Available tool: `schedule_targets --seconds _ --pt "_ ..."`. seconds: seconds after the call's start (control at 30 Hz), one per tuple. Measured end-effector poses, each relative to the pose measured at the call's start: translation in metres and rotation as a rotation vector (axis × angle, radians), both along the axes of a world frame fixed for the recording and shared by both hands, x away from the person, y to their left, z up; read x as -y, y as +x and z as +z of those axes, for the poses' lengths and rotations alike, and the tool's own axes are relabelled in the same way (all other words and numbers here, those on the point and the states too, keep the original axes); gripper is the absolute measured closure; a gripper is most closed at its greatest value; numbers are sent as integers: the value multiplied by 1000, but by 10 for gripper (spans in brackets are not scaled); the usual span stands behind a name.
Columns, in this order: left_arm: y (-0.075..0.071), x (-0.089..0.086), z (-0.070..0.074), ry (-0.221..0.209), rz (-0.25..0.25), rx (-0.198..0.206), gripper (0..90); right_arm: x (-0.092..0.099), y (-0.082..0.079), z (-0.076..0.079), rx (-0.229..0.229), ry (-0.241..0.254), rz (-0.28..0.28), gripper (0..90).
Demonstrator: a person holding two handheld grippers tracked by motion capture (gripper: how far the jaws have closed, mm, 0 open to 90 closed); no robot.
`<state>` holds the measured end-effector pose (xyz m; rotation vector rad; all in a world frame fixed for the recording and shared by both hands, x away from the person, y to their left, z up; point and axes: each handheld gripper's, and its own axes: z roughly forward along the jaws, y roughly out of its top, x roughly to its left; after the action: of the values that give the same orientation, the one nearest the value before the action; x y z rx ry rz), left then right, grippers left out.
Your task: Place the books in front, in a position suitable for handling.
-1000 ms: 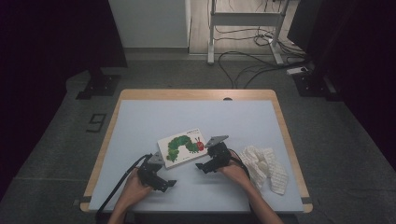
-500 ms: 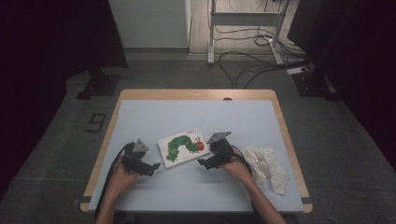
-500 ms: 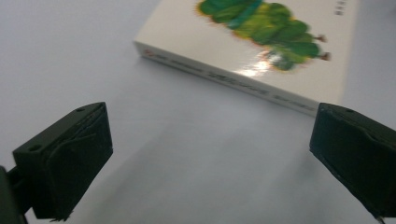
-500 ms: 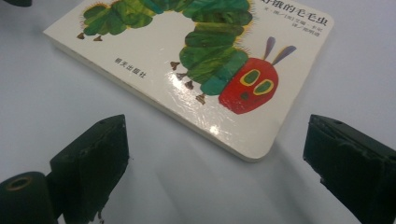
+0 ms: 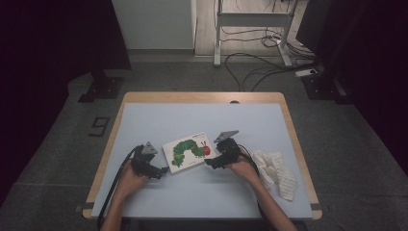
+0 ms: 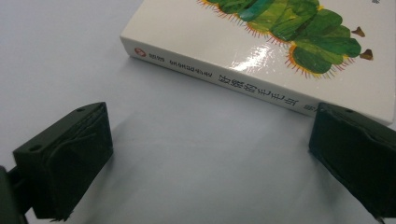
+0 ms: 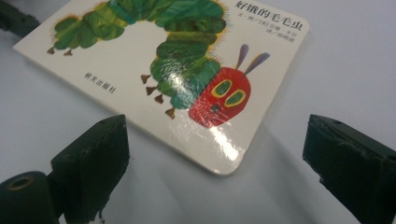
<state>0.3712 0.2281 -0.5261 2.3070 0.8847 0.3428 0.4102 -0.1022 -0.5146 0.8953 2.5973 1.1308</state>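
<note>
A white board book [image 5: 189, 151] with a green caterpillar on its cover lies flat on the pale blue table [image 5: 192, 115]. My left gripper [image 5: 159, 170] is open at the book's left edge. In the left gripper view the printed spine [image 6: 219, 77] runs just beyond the wide-apart jaws, and the gripper [image 6: 210, 144] holds nothing. My right gripper [image 5: 210, 161] is open at the book's right near corner. In the right gripper view the rounded corner of the book [image 7: 219, 158] sits between the spread fingers [image 7: 91, 163] without touching them.
A crumpled white cloth [image 5: 276, 171] lies on the table right of my right hand. The table has a wooden rim [image 5: 202, 96]. On the floor beyond it are cables and a metal stand [image 5: 250, 29].
My left gripper swung out to the left, then came back a little toward the book's spine. The right gripper has hardly moved. The book stays in place.
</note>
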Motion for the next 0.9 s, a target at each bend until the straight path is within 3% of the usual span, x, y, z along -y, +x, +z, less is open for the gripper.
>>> schedule_targets --seconds 0.47,0.63,0.9 --pt "-5 38 -1 -9 -118 -11 0 4 37 -8 -59 38 -14 52" --pt "-6 47 -1 -9 -118 -11 0 0 41 -12 -81 56 4 73" --pt "-10 49 -1 -1 -120 -19 0 0 37 -11 -74 52 3 89"
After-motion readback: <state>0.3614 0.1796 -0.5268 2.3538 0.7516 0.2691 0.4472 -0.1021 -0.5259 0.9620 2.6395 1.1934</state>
